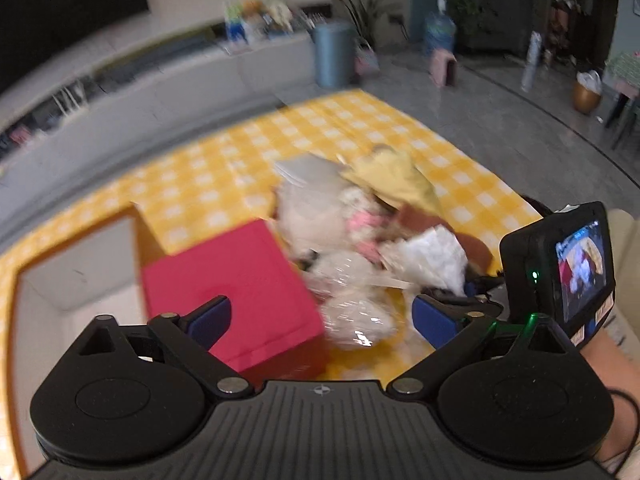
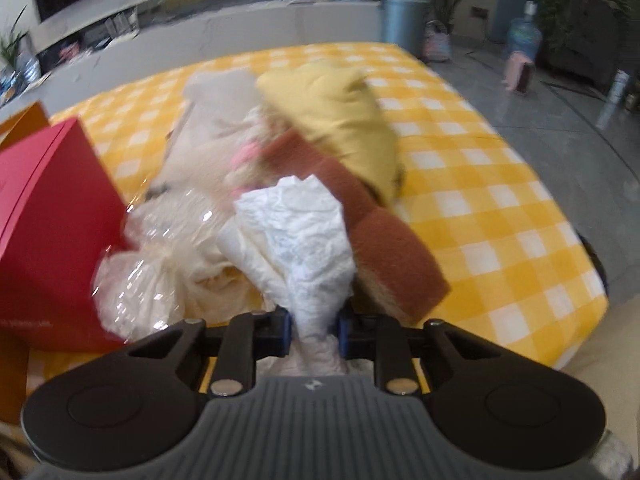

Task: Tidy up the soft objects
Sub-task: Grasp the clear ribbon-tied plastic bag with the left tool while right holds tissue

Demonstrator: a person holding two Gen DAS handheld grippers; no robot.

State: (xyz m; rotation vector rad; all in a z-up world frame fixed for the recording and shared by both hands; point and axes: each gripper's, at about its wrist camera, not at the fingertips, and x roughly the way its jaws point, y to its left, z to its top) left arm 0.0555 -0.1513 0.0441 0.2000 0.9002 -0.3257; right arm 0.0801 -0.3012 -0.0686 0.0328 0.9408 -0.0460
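My right claw (image 2: 313, 334) pinches the crumpled white tissue (image 2: 296, 232) just right of the red box (image 2: 52, 200); my left claw (image 1: 320, 316) gapes empty. Next, lift it clear, boxward.

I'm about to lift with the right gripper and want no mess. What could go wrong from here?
The right gripper pinches only a narrow end of the crumpled white paper; it may tear or slip. The brown sponge leans against it and could tumble. The open left gripper hovers near the red box, risking a bump.
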